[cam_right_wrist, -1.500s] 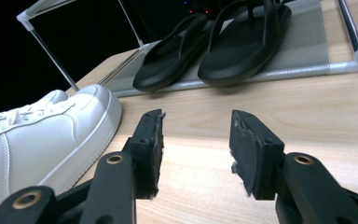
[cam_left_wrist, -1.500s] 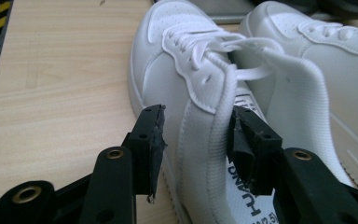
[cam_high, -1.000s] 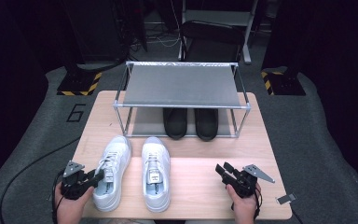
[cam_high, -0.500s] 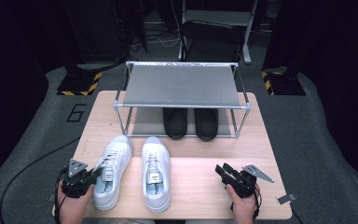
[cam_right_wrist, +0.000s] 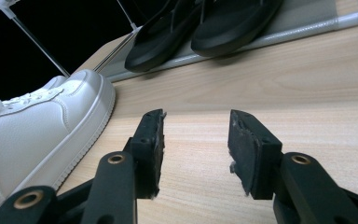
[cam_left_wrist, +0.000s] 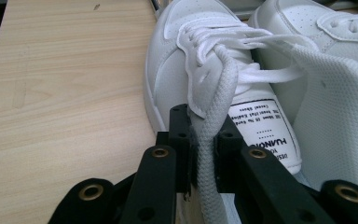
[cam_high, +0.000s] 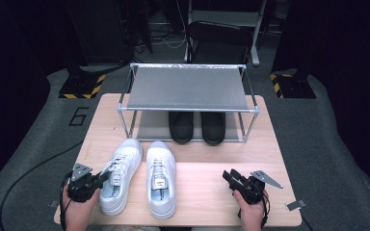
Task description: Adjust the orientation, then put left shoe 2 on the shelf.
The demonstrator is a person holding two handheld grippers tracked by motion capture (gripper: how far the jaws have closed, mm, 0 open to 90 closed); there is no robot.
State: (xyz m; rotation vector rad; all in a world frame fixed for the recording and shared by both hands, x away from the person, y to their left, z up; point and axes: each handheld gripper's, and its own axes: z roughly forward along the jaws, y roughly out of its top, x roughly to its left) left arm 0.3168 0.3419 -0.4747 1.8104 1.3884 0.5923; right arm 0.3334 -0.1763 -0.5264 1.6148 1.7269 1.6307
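Gripping sneaker point(cam_left_wrist: 200, 84) collar, left tool point(cam_left_wrist: 201, 140)

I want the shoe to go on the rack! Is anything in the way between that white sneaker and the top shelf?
Nothing visible blocks it: the left gripper grips the left white leather sneaker's collar, and the grey metal rack's top shelf is bare.
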